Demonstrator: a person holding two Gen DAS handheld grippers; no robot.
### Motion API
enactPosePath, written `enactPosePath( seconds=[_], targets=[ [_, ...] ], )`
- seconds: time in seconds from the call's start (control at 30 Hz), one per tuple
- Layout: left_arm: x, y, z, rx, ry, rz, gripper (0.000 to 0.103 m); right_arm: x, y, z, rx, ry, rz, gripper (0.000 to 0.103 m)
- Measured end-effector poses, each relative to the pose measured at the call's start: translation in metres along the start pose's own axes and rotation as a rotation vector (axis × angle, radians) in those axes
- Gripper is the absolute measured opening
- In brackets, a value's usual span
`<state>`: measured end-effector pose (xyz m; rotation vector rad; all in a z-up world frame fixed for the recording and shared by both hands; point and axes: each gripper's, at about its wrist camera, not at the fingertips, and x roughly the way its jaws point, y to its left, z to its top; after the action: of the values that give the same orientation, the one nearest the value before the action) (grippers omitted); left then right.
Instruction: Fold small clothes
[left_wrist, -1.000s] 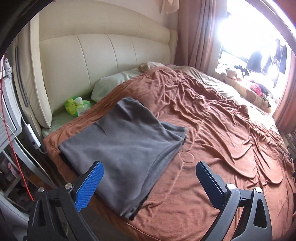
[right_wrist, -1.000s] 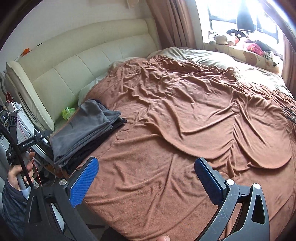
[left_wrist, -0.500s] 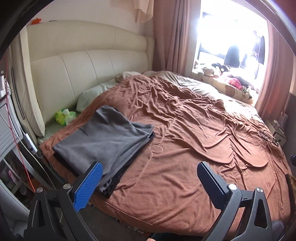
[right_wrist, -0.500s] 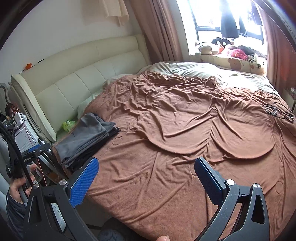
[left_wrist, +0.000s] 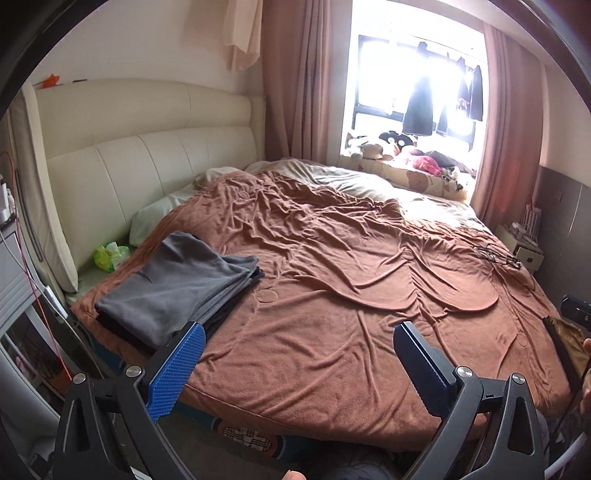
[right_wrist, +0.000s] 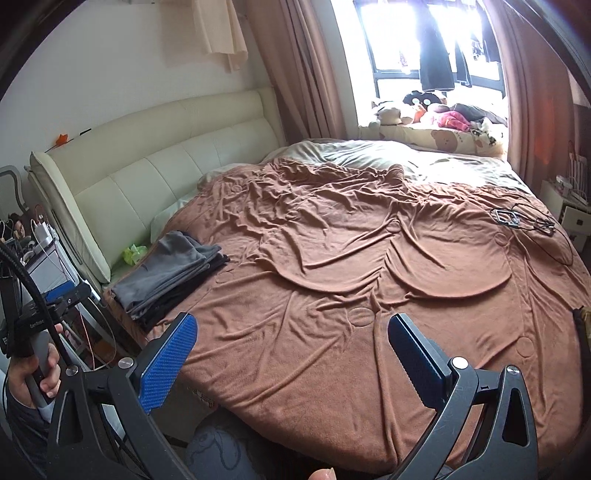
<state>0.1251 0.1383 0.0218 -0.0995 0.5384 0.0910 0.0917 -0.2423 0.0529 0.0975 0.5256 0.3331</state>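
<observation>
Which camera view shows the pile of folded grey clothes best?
The left wrist view: the folded grey clothes lie near and large, with the layered edges visible. The right wrist view shows the same pile smaller, farther left on the brown blanket.

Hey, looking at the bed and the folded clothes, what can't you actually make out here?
- Folded clothes: how many dark pieces lie under the grey top one, both views; it covers them.
- Things on the blanket's far right: too small, both views.
- Window sill: glare washes it out.
- Brown item: cut off, left wrist view.

Grey folded clothes (left_wrist: 173, 284) on rust-brown blanket (left_wrist: 351, 295); cream headboard (left_wrist: 147, 177); blue-padded claws.
</observation>
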Motion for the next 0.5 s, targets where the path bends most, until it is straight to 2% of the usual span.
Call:
enactPosePath(
  seconds=[0.13, 0.5],
  targets=[
    [-0.019, -0.016, -0.010, 0.026, -0.019, -0.009, 0.103, -0.020, -0.001, -0.014, -0.001, -0.020, -0.007, 0.103],
    [-0.069, -0.036, -0.049, -0.003, -0.081, -0.017, 0.103, -0.067, -0.001, -0.058, -0.018, -0.063, -0.007, 0.103]
  ],
)
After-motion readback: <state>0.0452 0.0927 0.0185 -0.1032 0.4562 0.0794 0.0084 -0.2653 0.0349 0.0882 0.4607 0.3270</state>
